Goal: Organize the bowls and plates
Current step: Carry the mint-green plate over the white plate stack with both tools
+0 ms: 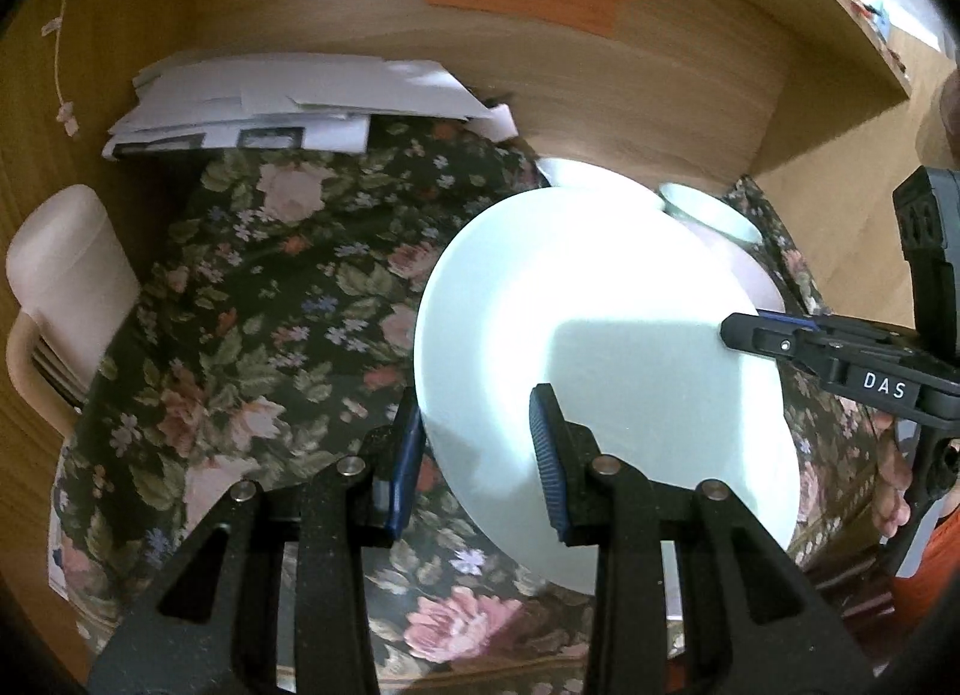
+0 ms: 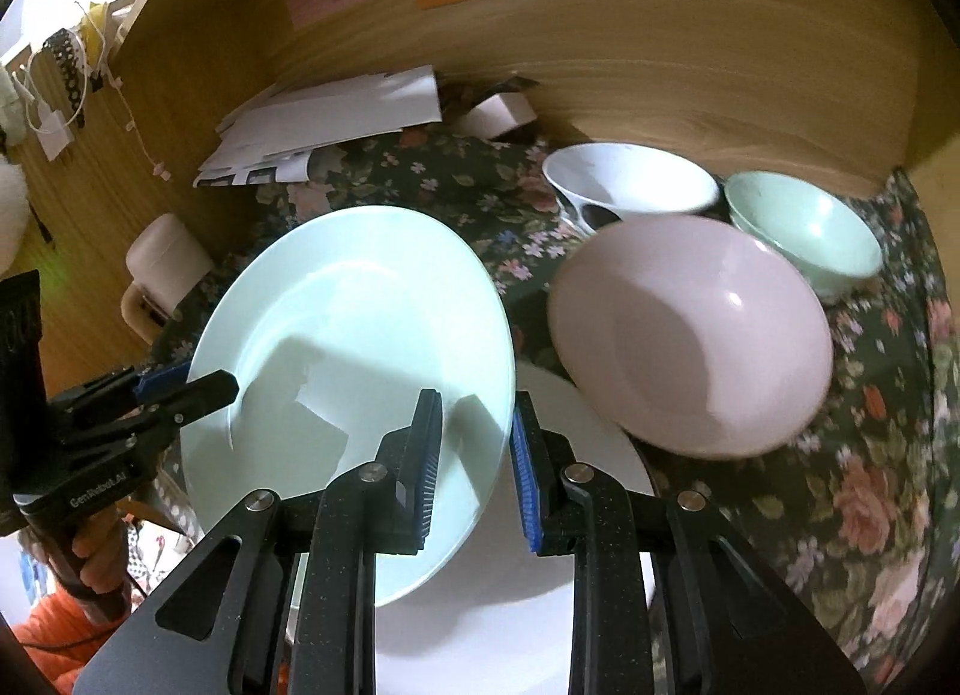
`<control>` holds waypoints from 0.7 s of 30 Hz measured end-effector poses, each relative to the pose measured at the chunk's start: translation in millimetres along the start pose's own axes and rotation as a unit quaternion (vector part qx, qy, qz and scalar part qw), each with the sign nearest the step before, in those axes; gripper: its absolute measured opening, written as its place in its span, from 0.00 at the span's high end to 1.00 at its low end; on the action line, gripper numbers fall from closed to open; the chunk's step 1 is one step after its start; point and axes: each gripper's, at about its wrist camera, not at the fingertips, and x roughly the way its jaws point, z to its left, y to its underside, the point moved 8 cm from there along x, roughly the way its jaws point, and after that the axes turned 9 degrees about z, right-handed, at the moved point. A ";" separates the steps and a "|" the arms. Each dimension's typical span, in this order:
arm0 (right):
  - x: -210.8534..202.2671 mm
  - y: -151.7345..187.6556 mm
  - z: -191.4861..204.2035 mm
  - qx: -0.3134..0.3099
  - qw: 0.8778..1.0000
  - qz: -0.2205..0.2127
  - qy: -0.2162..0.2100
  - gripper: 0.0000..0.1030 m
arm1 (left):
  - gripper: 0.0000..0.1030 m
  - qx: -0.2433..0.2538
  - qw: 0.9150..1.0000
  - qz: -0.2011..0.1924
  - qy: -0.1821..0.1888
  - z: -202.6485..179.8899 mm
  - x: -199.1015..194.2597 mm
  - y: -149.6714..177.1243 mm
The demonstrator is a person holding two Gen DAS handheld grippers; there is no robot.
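Both grippers hold a pale green plate [image 1: 600, 287] [image 2: 360, 287] tilted above the floral tablecloth [image 1: 270, 287]. My left gripper [image 1: 477, 455] is shut on its near rim; in the right wrist view it [image 2: 210, 386] clamps the plate's left edge. My right gripper [image 2: 477, 461] is shut on the opposite rim, and it [image 1: 738, 329] reaches in from the right in the left wrist view. A white plate [image 2: 510, 605] lies on the cloth under the green one. Beyond stand a pink bowl [image 2: 690, 335], a white bowl [image 2: 630, 179] and a green bowl [image 2: 804, 227].
A stack of white papers [image 1: 288, 101] lies at the back against the wooden wall [image 1: 600, 83], which carries coloured notes. A white lidded container [image 1: 66, 263] stands at the table's left edge. A person's hand [image 2: 96, 557] grips the left gripper's handle.
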 end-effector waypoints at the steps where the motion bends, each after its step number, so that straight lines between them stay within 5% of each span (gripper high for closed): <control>1: -1.3 4.0 -2.8 0.005 1.000 -0.001 -0.001 0.80 | 0.66 0.002 1.000 0.002 0.002 -2.5 0.9 2.1; 21: 5.8 50.7 -30.0 0.051 0.999 0.020 -0.003 0.80 | 0.66 0.020 0.999 0.045 0.013 -32.0 29.4 34.0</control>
